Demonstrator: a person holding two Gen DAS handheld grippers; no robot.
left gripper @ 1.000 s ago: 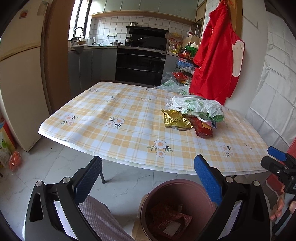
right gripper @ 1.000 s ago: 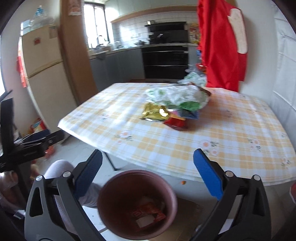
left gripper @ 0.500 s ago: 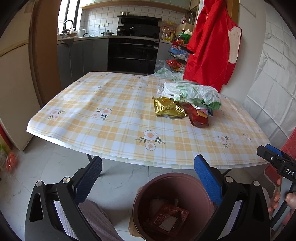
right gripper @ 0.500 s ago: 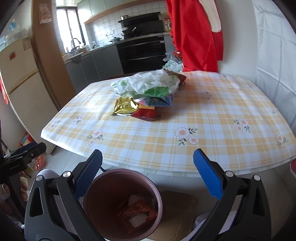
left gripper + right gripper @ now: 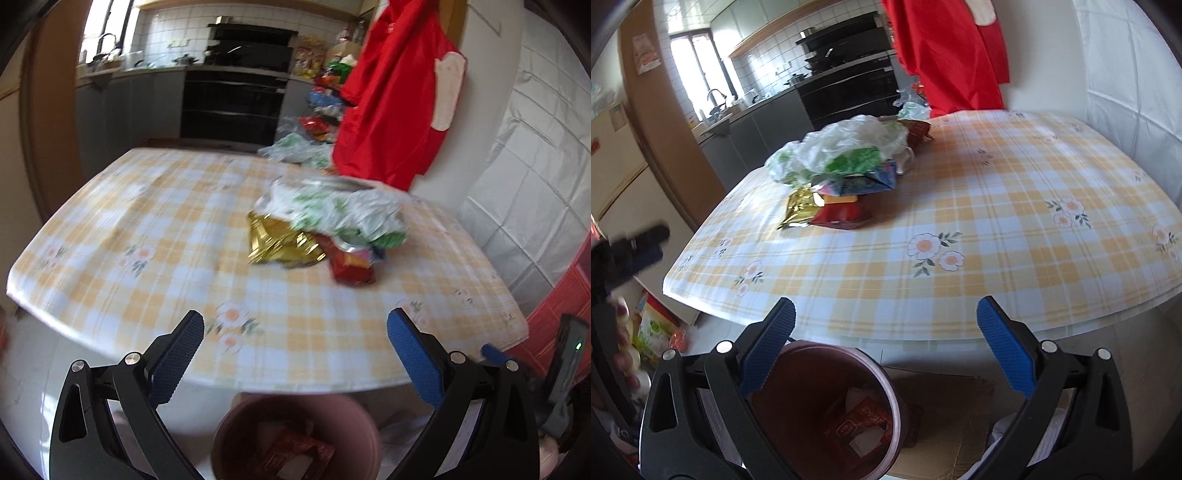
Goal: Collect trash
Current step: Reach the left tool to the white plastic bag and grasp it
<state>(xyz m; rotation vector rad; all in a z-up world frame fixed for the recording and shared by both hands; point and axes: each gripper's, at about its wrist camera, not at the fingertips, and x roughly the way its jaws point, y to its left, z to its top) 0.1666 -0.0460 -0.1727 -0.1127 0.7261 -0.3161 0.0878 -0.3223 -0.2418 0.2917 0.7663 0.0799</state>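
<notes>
A pile of trash lies on the checked tablecloth (image 5: 155, 229): a gold foil wrapper (image 5: 280, 242), a red snack packet (image 5: 349, 267) and a white-and-green plastic bag (image 5: 340, 210). In the right wrist view the same gold wrapper (image 5: 802, 207), red packet (image 5: 840, 216), a blue packet (image 5: 866, 182) and the bag (image 5: 846, 147) show. A maroon bin (image 5: 295, 439) with wrappers inside stands on the floor below the table's front edge; it also shows in the right wrist view (image 5: 834, 410). My left gripper (image 5: 295, 343) and right gripper (image 5: 886, 332) are open and empty, above the bin.
A red garment (image 5: 391, 99) hangs on the wall behind the table. Flattened cardboard (image 5: 945, 417) lies under the bin. A fridge (image 5: 624, 177) and orange door frame stand at the left. Kitchen counters and an oven (image 5: 232, 107) are at the back.
Both grippers have moved closer to the table and risen, so the trash pile looks nearer. The bin sits lower in both views. Both stay open and empty.
</notes>
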